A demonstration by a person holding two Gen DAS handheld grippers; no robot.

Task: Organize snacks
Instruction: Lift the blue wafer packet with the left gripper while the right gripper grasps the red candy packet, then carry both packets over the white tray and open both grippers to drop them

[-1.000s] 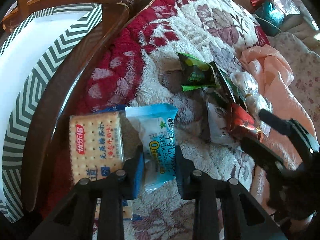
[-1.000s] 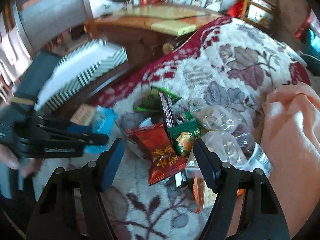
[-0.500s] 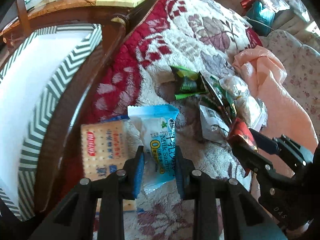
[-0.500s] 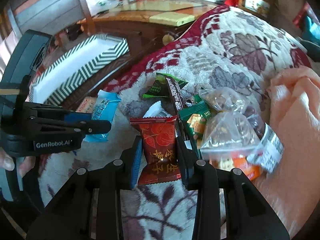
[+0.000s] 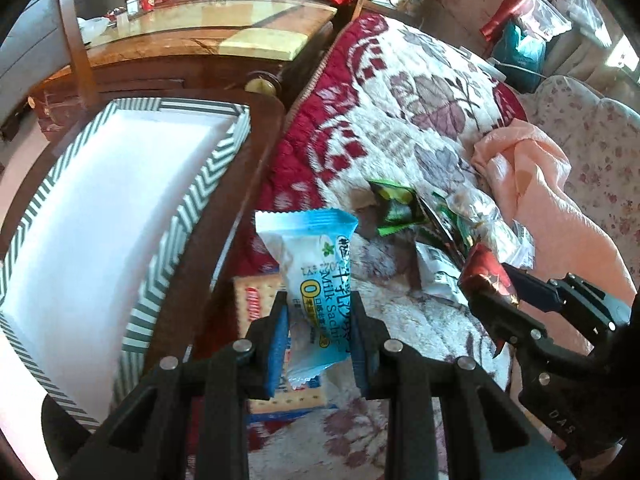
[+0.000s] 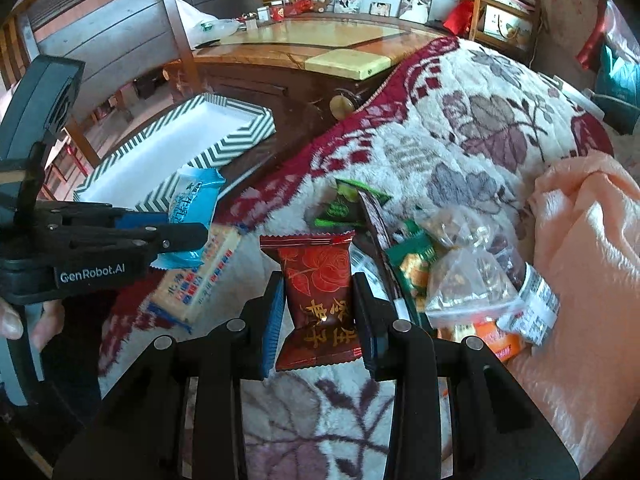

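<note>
In our left wrist view, the left gripper [image 5: 320, 336] has its fingers clenched on a light blue milk sachet [image 5: 316, 276], a puffy packet with white and yellow print, held upright above the floral blanket [image 5: 420, 112]. Under it, toward 7 o'clock, lies a flat cracker pack [image 5: 256, 304], tan with red lettering. A white tray with a chevron-striped rim [image 5: 200, 196] sits on dark wooden furniture at 9 o'clock.

In our right wrist view, the right gripper [image 6: 320, 320] has its fingers grasping a dark red packet [image 6: 318, 300] printed with a rose and gold characters, held upright with its crimped top edge toward 12 o'clock. The rest of the snack pile [image 6: 432, 264] sits on the blanket at 2 o'clock: green wrappers, a clear bag, an orange pack. A peach cloth [image 6: 580, 260] lies at 3 o'clock.

The left gripper reaches in from 9 o'clock, level, a hand [image 6: 24, 320] partly visible behind it. Both grippers point toward the far wooden tabletop [image 6: 320, 40].
</note>
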